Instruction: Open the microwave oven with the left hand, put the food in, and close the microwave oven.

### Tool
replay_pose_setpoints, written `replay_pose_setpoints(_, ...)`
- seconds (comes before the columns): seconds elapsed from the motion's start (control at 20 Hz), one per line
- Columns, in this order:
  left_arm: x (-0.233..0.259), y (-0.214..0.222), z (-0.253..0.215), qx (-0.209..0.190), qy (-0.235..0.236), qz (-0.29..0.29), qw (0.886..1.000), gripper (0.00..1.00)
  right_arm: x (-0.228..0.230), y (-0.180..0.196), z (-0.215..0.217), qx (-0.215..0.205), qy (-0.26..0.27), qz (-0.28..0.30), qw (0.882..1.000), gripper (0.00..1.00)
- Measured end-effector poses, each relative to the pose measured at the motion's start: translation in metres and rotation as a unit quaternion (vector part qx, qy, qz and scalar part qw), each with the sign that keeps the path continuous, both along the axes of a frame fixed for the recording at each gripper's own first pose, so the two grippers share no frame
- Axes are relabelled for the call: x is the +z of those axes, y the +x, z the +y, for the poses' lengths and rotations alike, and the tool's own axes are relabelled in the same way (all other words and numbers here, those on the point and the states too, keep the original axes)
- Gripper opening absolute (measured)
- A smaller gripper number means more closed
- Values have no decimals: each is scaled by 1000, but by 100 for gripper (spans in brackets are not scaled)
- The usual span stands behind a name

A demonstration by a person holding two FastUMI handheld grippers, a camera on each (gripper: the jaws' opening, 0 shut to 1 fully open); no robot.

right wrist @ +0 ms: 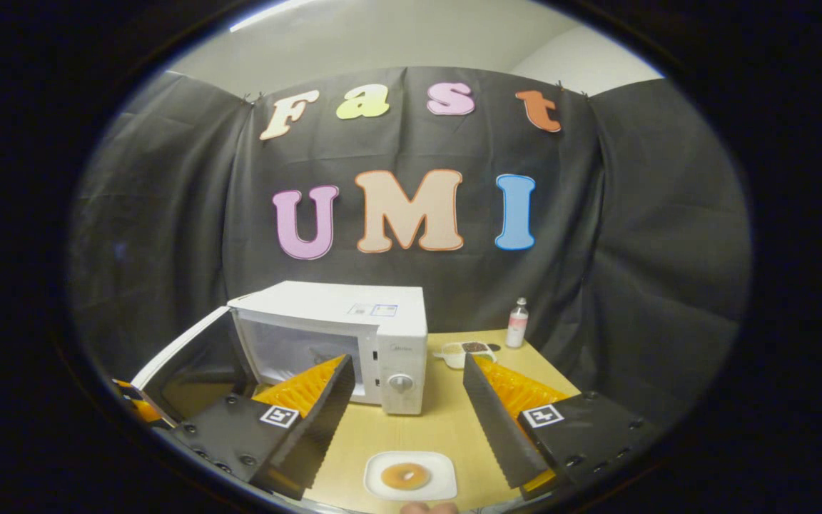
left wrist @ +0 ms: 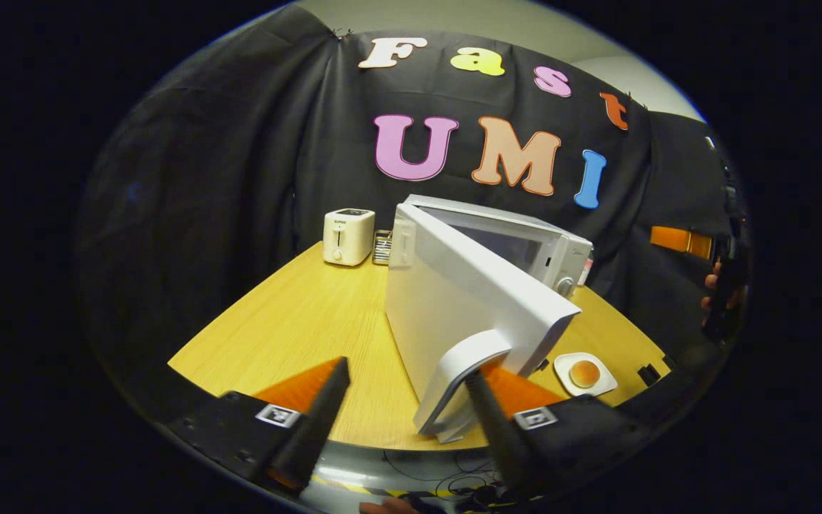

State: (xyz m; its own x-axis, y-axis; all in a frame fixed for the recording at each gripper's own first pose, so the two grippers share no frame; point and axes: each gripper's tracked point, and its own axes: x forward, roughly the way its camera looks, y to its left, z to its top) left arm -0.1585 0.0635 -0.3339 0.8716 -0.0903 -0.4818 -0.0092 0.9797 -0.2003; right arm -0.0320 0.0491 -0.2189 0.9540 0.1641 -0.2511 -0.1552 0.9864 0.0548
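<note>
Microwave oven (right wrist: 354, 343) door (left wrist: 468, 314) open; toaster (left wrist: 347, 237) behind, plated bun (right wrist: 405, 475) in front.

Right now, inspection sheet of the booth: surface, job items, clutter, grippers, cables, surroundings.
Surface: wooden table, bare in front of the microwave.
Job's things: microwave with door swung open; food, a round bun, on a white plate at the table's near edge, not yet inside.
Clutter: toaster and a small metal rack beside it; bottle and a small dish to the microwave's right.
Grippers: left gripper open, one finger against the door handle; right gripper open, above the plate, holding nothing.
Cables: dark cables below the table's front edge.
Surroundings: black cloth wall, pale wall above.
</note>
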Motion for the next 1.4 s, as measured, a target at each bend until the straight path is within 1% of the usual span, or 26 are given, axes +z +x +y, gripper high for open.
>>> replay_pose_setpoints(0.05, 3, -6, -3, 1, 15, -13, 1000, 100, -4, 1, 0, -1, -2, 3, 1000, 97)
replay_pose_setpoints(0.15, 20, -13, 4, -15, 66, -25, 997, 100, -19, 2, 2, 0, -8, 15, 1000, 97)
replay_pose_setpoints(0.2, 46, -14, 9, -14, 77, -61, 995, 100, -31, 1, 2, 1, -11, 23, 1000, 97)
replay_pose_setpoints(0.3, 95, -10, 23, -3, 89, -107, 990, 99, -60, -2, 7, 6, -18, 51, 999, 97)
replay_pose_setpoints(0.35, 115, -6, 29, 4, 89, -125, 988, 99, -77, -4, 10, 9, -20, 67, 997, 97)
replay_pose_setpoints(0.5, 180, 3, 53, 48, 80, -186, 978, 99, -134, -15, 12, 10, -35, 123, 992, 97)
replay_pose_setpoints(0.6, 209, 7, 66, 68, 78, -211, 972, 99, -168, -25, 12, 11, -51, 153, 987, 97)
replay_pose_setpoints(0.65, 220, 8, 68, 72, 76, -221, 970, 99, -185, -30, 12, 14, -57, 171, 983, 98)
replay_pose_setpoints(0.75, 242, 10, 68, 81, 67, -243, 964, 93, -218, -38, 8, 11, -67, 203, 977, 98)
replay_pose_setpoints(0.8, 245, 11, 69, 84, 65, -249, 963, 95, -229, -41, 7, 8, -67, 217, 974, 97)
replay_pose_setpoints(0.9, 244, 7, 68, 84, 66, -251, 962, 95, -248, -45, 7, 4, -61, 241, 969, 98)
replay_pose_setpoints(0.95, 243, 6, 65, 82, 64, -251, 963, 93, -255, -47, 7, 2, -57, 250, 967, 98)
replay_pose_setpoints(1.0, 243, 8, 62, 81, 60, -250, 963, 93, -263, -49, 6, -1, -56, 258, 965, 98)
replay_pose_setpoints(1.05, 242, 8, 59, 80, 54, -247, 964, 93, -269, -50, 6, -4, -58, 264, 963, 98)
replay_pose_setpoints(1.1, 242, 9, 57, 81, 49, -246, 965, 95, -274, -52, 5, -6, -60, 268, 962, 98)
replay_pose_setpoints(1.15, 242, 10, 56, 81, 46, -247, 965, 93, -277, -53, 4, -8, -63, 272, 960, 98)
replay_pose_setpoints(1.25, 242, 6, 56, 82, 42, -247, 965, 93, -281, -54, 7, -7, -59, 278, 959, 98)
replay_pose_setpoints(1.3, 240, 9, 54, 82, 40, -246, 965, 95, -284, -56, 6, -5, -58, 282, 958, 98)
replay_pose_setpoints(1.35, 238, 10, 53, 83, 37, -245, 965, 95, -288, -57, 7, -6, -57, 285, 957, 98)
replay_pose_setpoints(1.4, 237, 10, 53, 84, 32, -245, 965, 93, -294, -57, 6, -6, -58, 289, 955, 98)
